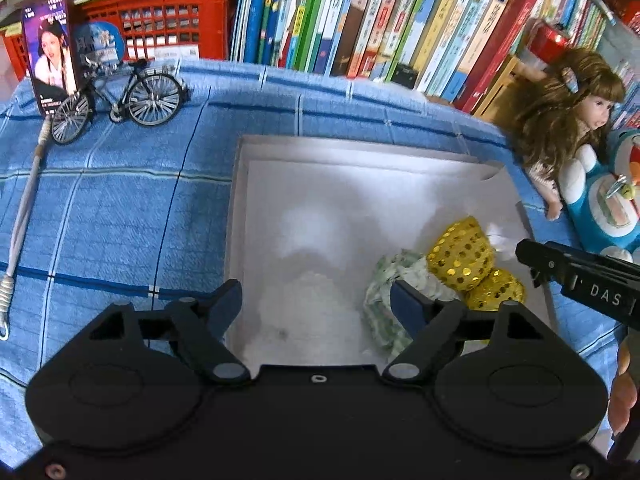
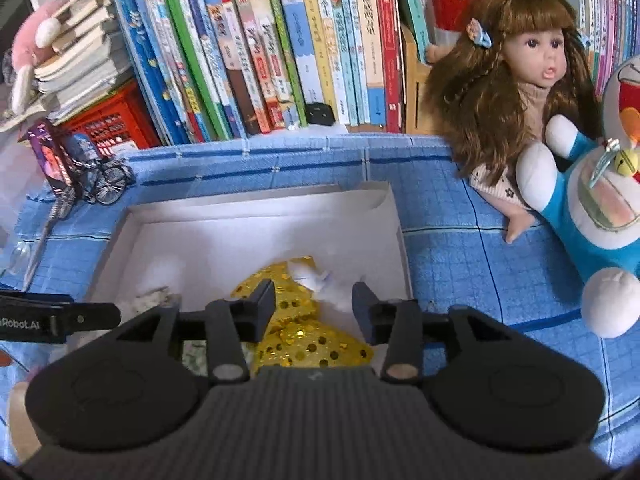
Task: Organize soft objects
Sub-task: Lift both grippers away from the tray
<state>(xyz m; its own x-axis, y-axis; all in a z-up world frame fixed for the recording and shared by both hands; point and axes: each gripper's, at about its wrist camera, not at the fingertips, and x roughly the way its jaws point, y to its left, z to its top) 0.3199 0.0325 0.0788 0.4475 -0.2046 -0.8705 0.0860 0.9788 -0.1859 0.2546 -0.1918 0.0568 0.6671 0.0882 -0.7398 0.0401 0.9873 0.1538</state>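
— Where do the soft things lie?
— A gold sequined pouch (image 2: 304,332) and a crumpled green-and-white cloth (image 1: 386,300) sit together in the near right part of a shallow white box (image 2: 256,212) on the blue checked cloth (image 1: 120,200).
— And the claws?
— The left gripper (image 1: 316,300) gapes wide, holding nothing; the right gripper (image 2: 314,308) hangs parted over the pouch, also holding nothing.
— Around them?
— A doll (image 2: 520,80) and a blue plush (image 2: 592,216) sit right of the box, before a row of books (image 2: 280,52).

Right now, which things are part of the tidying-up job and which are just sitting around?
Part of the job:
white box
gold sequin cloth
green-patterned cloth
doll
blue plush toy
left hand-held gripper, open
right hand-held gripper, open

Just sitting around:
toy bicycle
books
red crate
red can
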